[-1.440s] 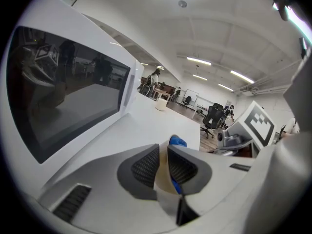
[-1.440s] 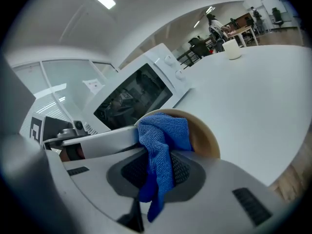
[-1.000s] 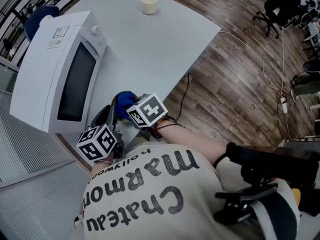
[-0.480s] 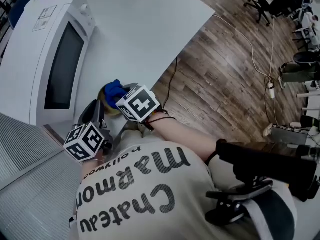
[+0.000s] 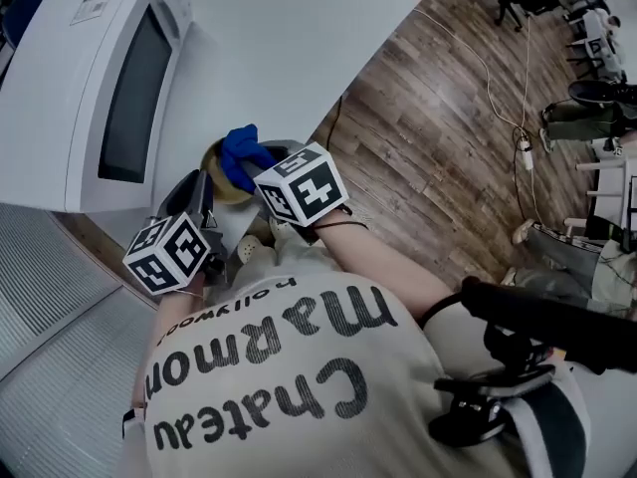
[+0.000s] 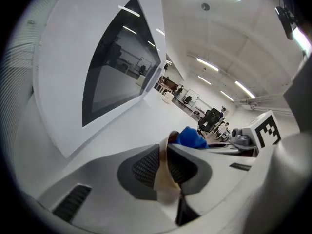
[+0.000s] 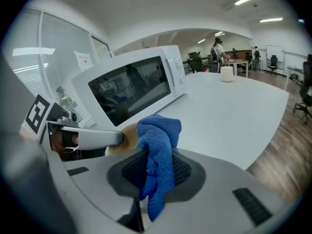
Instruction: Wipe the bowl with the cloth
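Observation:
A tan bowl (image 5: 221, 175) is held at the table's near edge, in front of the microwave. My left gripper (image 6: 166, 172) is shut on the bowl's rim (image 6: 163, 179), which stands edge-on between its pads. My right gripper (image 7: 155, 179) is shut on a blue cloth (image 7: 158, 150). In the head view the blue cloth (image 5: 242, 149) lies bunched against the bowl's top. The right gripper view shows the bowl (image 7: 127, 135) just behind the cloth, with the left gripper's jaw across it. Both marker cubes sit close together over the person's chest.
A white microwave (image 5: 95, 88) stands at the left on the white table (image 5: 289, 48), close beside the bowl. A small cream cup (image 7: 226, 74) sits far off on the table. Wooden floor (image 5: 438, 167) with a cable and office chairs lies to the right.
Both grippers have shifted a little with bowl and cloth still held; the cloth now sits more on top of the bowl. The head camera has tilted, so table and microwave slid up the picture.

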Tool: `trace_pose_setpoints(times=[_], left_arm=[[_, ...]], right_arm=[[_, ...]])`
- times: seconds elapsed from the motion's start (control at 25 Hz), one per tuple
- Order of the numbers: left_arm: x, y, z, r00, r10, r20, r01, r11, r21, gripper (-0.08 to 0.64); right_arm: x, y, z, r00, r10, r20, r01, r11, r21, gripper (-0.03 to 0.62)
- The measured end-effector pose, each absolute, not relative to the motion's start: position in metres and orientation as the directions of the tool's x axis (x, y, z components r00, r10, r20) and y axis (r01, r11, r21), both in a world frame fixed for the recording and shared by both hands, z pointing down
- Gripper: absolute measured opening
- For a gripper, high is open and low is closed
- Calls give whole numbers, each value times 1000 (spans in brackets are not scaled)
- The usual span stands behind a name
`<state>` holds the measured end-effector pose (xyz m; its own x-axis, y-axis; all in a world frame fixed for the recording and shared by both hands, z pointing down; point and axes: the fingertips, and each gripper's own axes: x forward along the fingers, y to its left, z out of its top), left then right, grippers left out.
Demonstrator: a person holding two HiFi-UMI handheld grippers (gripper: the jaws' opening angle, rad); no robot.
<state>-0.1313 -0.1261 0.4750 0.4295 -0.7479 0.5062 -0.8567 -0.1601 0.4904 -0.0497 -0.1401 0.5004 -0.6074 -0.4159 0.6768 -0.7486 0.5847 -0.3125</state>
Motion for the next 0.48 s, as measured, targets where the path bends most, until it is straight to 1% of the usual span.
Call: trace_pose_setpoints(times=[0.16,0.4,0.48], left_arm=[[-128,-122,475,462,-738,492,-842,-190,505,48],[-132,-115,473,472,-738,482,-832,-192,521,49],[-137,-112,470,464,-745,479,-833,-183,522,49]], right_arm=[[-36,-135,493,-584,-467,664,-790,515,-332,61],[-30,-130,482,-544,-516,662,-824,477,-305,63],[-36,-126,472,-557,-532,638,-822,464,-331,63]])
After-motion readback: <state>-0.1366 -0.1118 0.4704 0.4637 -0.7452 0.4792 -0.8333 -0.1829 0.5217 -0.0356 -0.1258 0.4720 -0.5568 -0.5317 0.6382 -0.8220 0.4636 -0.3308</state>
